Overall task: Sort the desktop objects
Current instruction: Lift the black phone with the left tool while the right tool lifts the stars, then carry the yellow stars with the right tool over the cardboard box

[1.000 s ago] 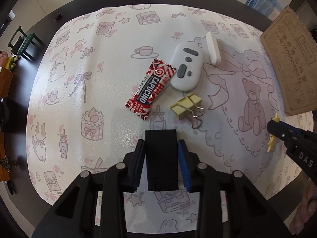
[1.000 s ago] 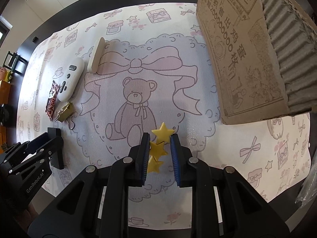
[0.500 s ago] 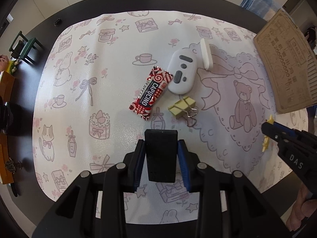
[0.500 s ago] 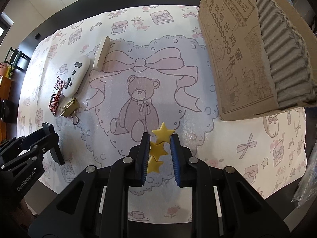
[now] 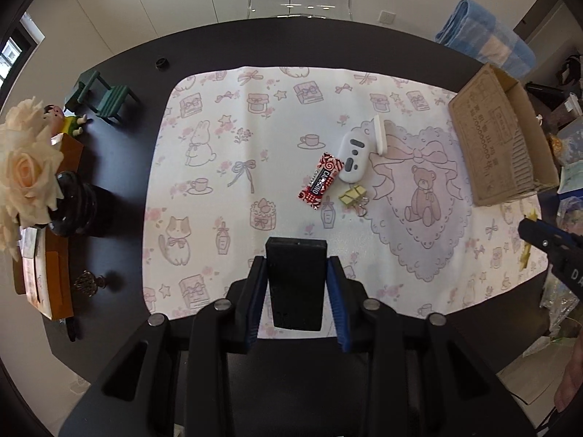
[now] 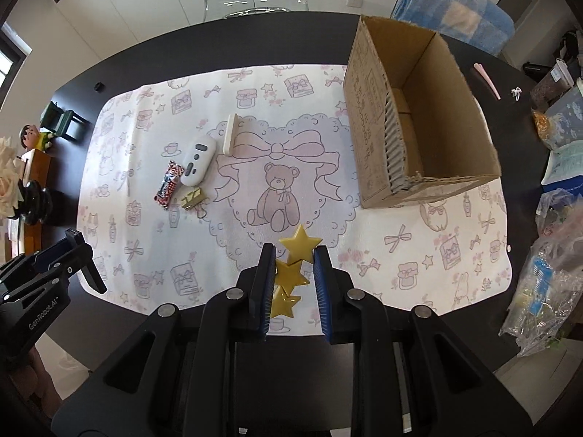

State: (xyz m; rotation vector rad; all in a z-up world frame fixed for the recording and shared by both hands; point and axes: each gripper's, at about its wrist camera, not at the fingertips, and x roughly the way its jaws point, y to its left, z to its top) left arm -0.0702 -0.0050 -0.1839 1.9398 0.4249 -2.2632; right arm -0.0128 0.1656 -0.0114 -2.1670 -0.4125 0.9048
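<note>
My left gripper (image 5: 296, 284) is shut on a black rectangular block (image 5: 296, 280), held high above the patterned mat (image 5: 226, 116). My right gripper (image 6: 291, 276) is shut on a yellow clip of three stars (image 6: 291, 266), also well above the mat. On the mat lie a red coffee sachet (image 5: 320, 180), a white remote (image 5: 352, 158), a white eraser-like bar (image 5: 379, 134) and a yellow binder clip (image 5: 352, 196). An open cardboard box (image 6: 419, 116) stands at the mat's right side, beyond the right gripper (image 5: 539, 240).
At the table's left stand a small green chair (image 5: 105, 96), a toy figure (image 5: 54, 114), a vase of cream roses (image 5: 25, 167) and a wooden holder (image 5: 47, 269). Plastic bags and containers (image 6: 546, 273) crowd the right edge. A blue towel (image 6: 452, 3) lies behind the box.
Both grippers have risen away from the mat with their objects held. The mat objects look smaller, and the box's open inside has come into the right wrist view.
</note>
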